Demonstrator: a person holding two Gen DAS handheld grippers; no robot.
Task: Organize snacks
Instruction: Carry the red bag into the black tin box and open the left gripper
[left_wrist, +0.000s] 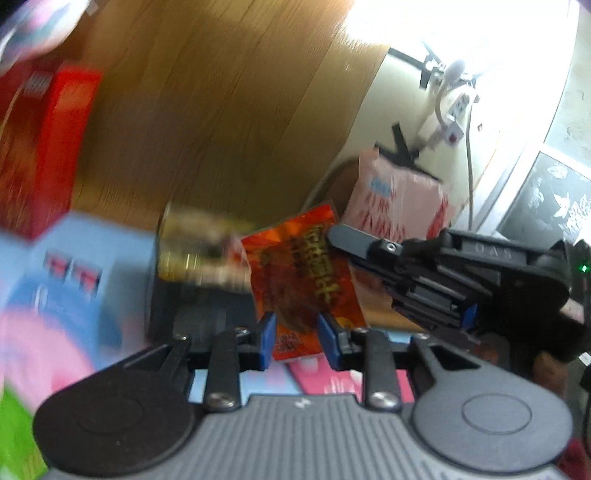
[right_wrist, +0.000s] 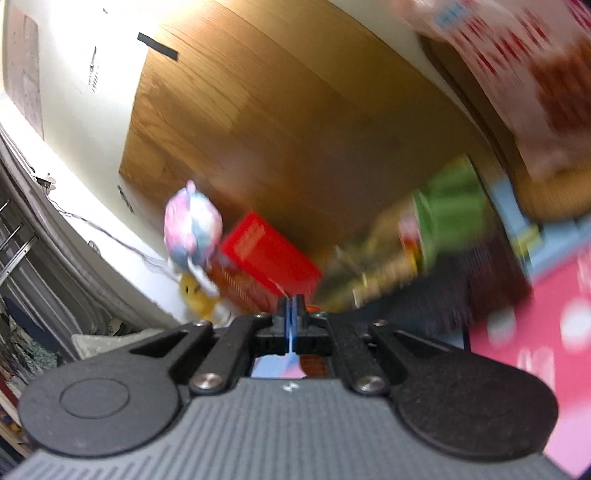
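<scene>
While my left gripper (left_wrist: 295, 328) and right gripper (right_wrist: 293, 304) both clamp the orange packet (left_wrist: 303, 273) beside the red box (left_wrist: 55, 147), I judge most snacks unsorted.

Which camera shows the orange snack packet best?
The left wrist view: the orange snack packet faces the lens, gripped by both hand-held grippers. The right wrist view shows only a thin edge of it between the shut blue pads.

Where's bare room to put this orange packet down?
Blurred, but the pink surface right of the dark box looks bare enough for the orange packet. Crowded: red box, green packet and plush toy stand close along the wooden panel.
</scene>
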